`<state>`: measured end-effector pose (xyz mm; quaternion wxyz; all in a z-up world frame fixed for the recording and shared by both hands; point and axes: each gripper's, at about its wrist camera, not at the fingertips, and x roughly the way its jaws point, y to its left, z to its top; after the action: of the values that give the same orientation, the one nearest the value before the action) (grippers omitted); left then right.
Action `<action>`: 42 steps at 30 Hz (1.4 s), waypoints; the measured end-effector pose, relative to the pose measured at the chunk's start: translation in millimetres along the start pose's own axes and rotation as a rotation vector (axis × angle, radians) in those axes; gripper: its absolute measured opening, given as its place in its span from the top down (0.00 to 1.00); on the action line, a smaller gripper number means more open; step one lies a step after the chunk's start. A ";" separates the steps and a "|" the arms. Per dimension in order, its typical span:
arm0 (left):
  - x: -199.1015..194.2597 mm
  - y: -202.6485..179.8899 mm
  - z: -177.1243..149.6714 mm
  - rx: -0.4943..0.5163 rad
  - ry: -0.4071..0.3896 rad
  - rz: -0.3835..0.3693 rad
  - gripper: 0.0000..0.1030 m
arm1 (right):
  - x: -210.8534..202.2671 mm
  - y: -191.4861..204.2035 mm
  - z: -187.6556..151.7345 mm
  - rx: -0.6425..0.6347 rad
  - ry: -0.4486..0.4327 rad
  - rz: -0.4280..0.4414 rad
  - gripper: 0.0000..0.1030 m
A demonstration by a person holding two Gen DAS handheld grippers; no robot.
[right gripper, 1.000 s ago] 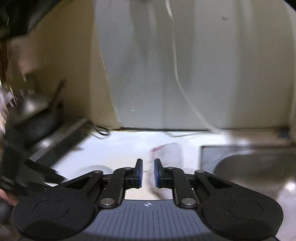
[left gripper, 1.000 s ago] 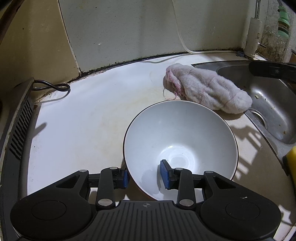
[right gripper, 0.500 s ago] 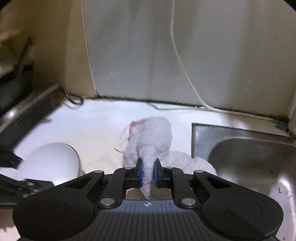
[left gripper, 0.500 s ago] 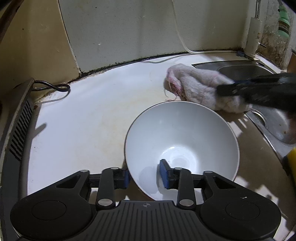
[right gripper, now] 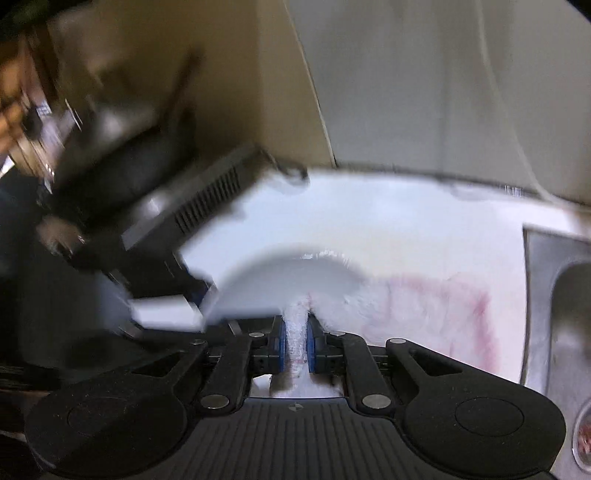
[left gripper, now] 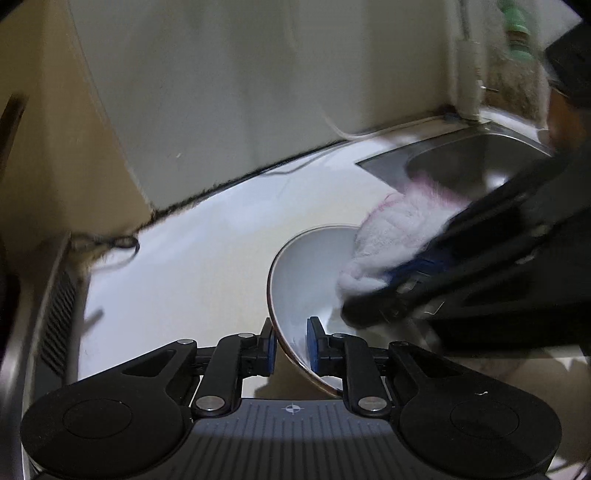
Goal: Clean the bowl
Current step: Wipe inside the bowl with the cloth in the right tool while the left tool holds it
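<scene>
Bowl [left gripper: 306, 273] rim between the closing left claw [left gripper: 290, 345], right claw [right gripper: 295, 341] clamped on cloth [right gripper: 406, 314] at its edge.

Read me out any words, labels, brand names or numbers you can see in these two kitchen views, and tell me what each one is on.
No readable text in either view.
Left claw: only a small crosshair mark on its body, no letters.
Right claw: the same crosshair mark, no letters.
Green bottle by the sink: too blurred to tell whether it bears a label.
Bowl, cloth, counter: no print visible.
</scene>
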<state>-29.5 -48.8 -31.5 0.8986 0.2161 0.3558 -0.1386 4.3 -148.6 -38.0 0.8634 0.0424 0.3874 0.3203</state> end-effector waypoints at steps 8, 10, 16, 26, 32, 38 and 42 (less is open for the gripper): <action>-1.4 -15.9 5.1 0.094 -0.010 0.033 0.80 | -20.2 -1.6 -2.7 -0.022 -0.029 -0.074 0.90; -1.5 -19.0 6.3 0.111 -0.009 0.034 0.80 | -28.4 -2.3 -0.5 0.005 -0.070 -0.095 0.90; -0.6 -15.7 5.9 0.122 -0.006 0.028 0.79 | -35.2 -22.3 10.2 0.190 -0.117 0.109 0.90; -3.8 -37.3 7.1 0.252 -0.059 0.100 0.79 | -7.6 -49.3 -6.3 0.371 -0.003 0.087 0.90; -1.5 -33.4 10.4 0.218 -0.041 0.086 0.79 | -40.2 -59.5 -17.1 0.375 -0.010 0.068 0.90; 0.8 -27.0 12.4 0.180 -0.013 0.073 0.78 | -72.7 -32.3 -0.3 0.165 -0.126 -0.106 0.90; 1.9 -25.7 12.1 0.174 -0.006 0.074 0.78 | -77.6 -16.1 14.3 0.055 -0.193 -0.135 0.90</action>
<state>-31.5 -77.1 -32.4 0.8818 0.3061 0.3317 -0.1365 -15.7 -204.4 16.6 0.9147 0.0708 0.3133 0.2452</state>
